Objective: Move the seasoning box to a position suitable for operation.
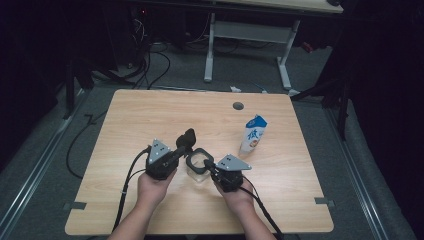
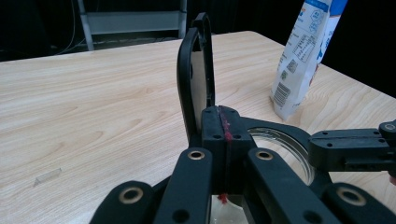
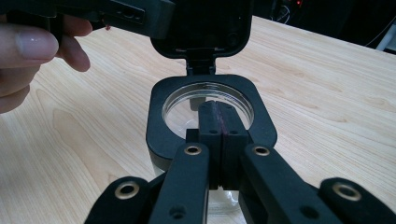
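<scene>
Black-rimmed jar (image 1: 199, 163) between left gripper (image 1: 181, 150), right gripper (image 1: 211, 171), lid (image 1: 187, 138) up

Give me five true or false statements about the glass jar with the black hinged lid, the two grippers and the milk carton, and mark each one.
1. The jar's lid is flipped open and stands up from its hinge. True.
2. The left gripper is shut on the jar's collar at the hinge side. True.
3. The milk carton lies on its side on the table. False: it stands upright, beyond the jar toward the person's right.
4. The right gripper hangs wide open above the jar. False: its jaws are shut together at the near edge of the collar.
5. The jar's round mouth is uncovered. True.
</scene>
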Demonstrator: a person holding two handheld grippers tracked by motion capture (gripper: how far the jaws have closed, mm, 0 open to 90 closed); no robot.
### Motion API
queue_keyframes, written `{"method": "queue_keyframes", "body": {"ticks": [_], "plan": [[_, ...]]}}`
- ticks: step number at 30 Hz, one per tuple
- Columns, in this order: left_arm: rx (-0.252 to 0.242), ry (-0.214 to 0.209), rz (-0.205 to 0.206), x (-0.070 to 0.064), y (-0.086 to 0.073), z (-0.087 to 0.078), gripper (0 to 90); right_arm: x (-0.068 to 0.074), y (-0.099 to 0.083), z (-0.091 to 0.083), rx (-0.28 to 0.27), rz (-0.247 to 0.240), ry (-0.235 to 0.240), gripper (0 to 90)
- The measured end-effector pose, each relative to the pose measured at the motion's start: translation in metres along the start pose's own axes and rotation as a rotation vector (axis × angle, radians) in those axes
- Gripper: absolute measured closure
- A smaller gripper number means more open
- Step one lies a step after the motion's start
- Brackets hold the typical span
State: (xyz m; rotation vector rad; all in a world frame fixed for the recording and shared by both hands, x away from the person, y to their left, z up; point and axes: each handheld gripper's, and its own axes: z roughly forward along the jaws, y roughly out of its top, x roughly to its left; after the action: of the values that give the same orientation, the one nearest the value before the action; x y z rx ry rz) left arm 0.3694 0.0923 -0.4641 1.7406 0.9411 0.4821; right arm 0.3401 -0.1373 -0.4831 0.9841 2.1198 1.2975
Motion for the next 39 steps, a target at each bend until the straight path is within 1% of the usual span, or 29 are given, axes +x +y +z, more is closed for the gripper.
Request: {"method": "queue_keyframes", "body": {"ticks": [20, 25, 26, 29, 32, 33, 34, 37, 39], "plan": [[0.011, 0.002, -0.01, 0.001, -0.001, 0.003, 90.0, -0.001, -0.001, -0.001, -0.005, 0.009, 0.01, 90.0], [0.006, -0.002, 0.005, -0.001, -0.002, -0.002, 90.0, -0.001, -0.001, -0.001, -0.006, 0.008, 0.01, 90.0], [-0.004, -0.005, 0.017, -0.002, -0.003, -0.007, 90.0, -0.001, -0.001, -0.001, -0.005, 0.011, 0.009, 90.0], [-0.007, 0.001, 0.025, 0.002, -0.009, -0.016, 90.0, -0.001, -0.001, -0.001, -0.005, 0.014, 0.01, 90.0], [0.013, 0.022, 0.033, 0.011, -0.021, -0.025, 90.0, -0.001, -0.001, -0.001, -0.004, 0.014, 0.01, 90.0], [0.013, 0.022, 0.033, 0.011, -0.021, -0.025, 90.0, -0.001, -0.001, -0.001, -0.004, 0.014, 0.01, 90.0], [0.031, 0.038, 0.039, 0.018, -0.03, -0.032, 89.9, -0.001, -0.001, -0.001, -0.004, 0.014, 0.008, 90.0], [0.063, 0.057, 0.046, 0.029, -0.045, -0.042, 87.2, 0.0, -0.001, -0.001, -0.002, 0.016, 0.006, 90.0], [0.095, 0.055, 0.045, 0.034, -0.055, -0.045, 87.0, 0.0, 0.0, -0.001, -0.002, 0.023, 0.005, 89.9]]}}
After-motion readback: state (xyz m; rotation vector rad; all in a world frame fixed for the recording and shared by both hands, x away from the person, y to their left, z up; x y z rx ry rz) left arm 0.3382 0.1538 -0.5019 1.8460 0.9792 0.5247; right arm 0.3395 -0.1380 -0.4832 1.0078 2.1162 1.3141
